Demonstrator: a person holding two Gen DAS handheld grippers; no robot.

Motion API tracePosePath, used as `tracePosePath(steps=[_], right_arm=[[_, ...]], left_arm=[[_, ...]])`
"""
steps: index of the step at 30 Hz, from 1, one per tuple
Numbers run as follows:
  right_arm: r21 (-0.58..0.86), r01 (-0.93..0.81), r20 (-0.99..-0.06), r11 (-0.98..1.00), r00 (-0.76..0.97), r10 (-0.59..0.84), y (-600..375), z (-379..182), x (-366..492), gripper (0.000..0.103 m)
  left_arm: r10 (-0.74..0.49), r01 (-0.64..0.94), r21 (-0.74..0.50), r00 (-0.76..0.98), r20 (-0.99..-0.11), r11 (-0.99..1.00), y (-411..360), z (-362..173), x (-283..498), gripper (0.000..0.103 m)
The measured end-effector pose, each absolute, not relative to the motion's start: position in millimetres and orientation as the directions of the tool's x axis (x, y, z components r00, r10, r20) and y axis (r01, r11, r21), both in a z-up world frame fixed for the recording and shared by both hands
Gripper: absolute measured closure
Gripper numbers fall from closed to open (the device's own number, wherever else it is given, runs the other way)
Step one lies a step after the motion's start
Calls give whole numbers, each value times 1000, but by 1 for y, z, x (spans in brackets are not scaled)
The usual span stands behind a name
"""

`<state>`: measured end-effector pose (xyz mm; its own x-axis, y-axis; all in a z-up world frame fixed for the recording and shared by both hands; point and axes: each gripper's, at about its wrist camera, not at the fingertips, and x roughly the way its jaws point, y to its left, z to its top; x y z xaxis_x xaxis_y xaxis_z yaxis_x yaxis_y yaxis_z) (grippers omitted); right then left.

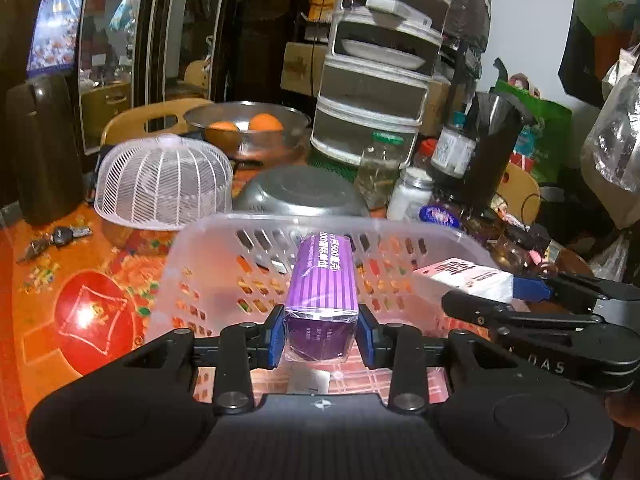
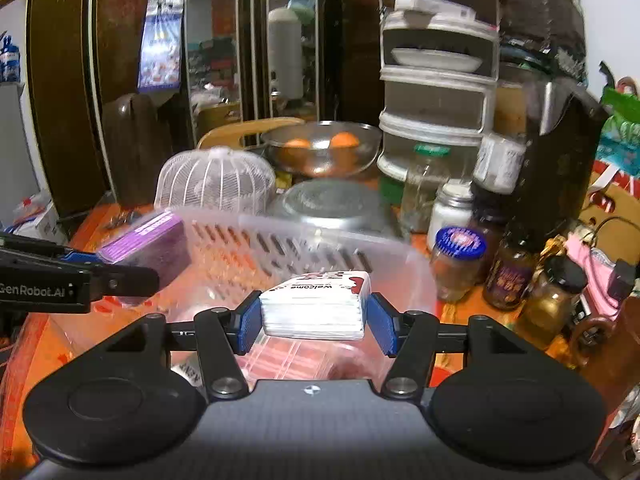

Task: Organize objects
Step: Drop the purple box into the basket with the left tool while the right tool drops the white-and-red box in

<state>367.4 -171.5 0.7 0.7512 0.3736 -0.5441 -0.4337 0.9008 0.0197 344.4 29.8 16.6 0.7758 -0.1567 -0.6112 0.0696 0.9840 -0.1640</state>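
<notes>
The left gripper (image 1: 322, 332) has its blue pads clamped on a purple box (image 1: 324, 280). The box sticks out over the near edge of a see-through basket (image 1: 208, 248) with holes in its sides. The right gripper (image 2: 316, 316) is clamped on a white tissue pack (image 2: 320, 304), and it too is over the basket, on the right side. The basket sits on an orange table (image 1: 52, 292). Behind it are a white dome cover (image 1: 164, 180), a metal bowl (image 1: 300, 194) turned upside down, a bowl with oranges (image 1: 248, 128) and some jars (image 2: 460, 256).
</notes>
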Motion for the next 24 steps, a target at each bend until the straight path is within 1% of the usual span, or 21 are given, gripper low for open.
tracePosePath(steps=[7, 9, 10, 11, 12, 13, 16, 17, 19, 21, 23, 24], right_arm=[[2, -423, -560, 906, 750, 351, -173, -3, 373, 43], [-9, -410, -552, 912, 763, 337, -174, -4, 373, 41], [-14, -395, -546, 919, 772, 324, -176, -3, 373, 33], [-12, -380, -539, 925, 782, 314, -178, -2, 373, 31], [-5, -376, -529, 927, 788, 317, -179, 0, 371, 22], [-6, -368, -515, 930, 798, 313, -180, 3, 367, 16], [2, -370, -461, 929, 824, 329, -187, 15, 353, 11], [23, -374, -438, 927, 830, 345, -193, 19, 344, 9], [67, -381, -403, 922, 835, 375, -207, 24, 326, 0], [87, -387, -367, 918, 844, 391, -223, 23, 304, 0], [99, -374, -340, 922, 858, 384, -238, 15, 286, 0], [105, -369, -341, 923, 859, 382, -245, 8, 279, 0]], left_arm=[[-165, 69, -175, 763, -625, 982, 27, 9, 351, 62], [-181, 87, -179, 761, -623, 980, 26, 7, 352, 57], [-179, 91, -173, 770, -612, 981, 24, 7, 351, 46], [-170, 90, -162, 785, -596, 983, 23, 7, 348, 33], [-166, 91, -156, 800, -576, 984, 23, 9, 343, 29], [-168, 95, -157, 814, -557, 983, 23, 10, 338, 28], [-184, 108, -180, 851, -491, 978, 27, 20, 313, 27], [-197, 120, -192, 867, -458, 974, 30, 25, 298, 24], [-217, 143, -201, 884, -415, 969, 35, 30, 270, 18], [-221, 159, -188, 899, -377, 969, 40, 30, 240, 15], [-220, 160, -185, 901, -375, 970, 46, 20, 218, 11], [-220, 157, -188, 896, -386, 969, 50, 12, 210, 11]])
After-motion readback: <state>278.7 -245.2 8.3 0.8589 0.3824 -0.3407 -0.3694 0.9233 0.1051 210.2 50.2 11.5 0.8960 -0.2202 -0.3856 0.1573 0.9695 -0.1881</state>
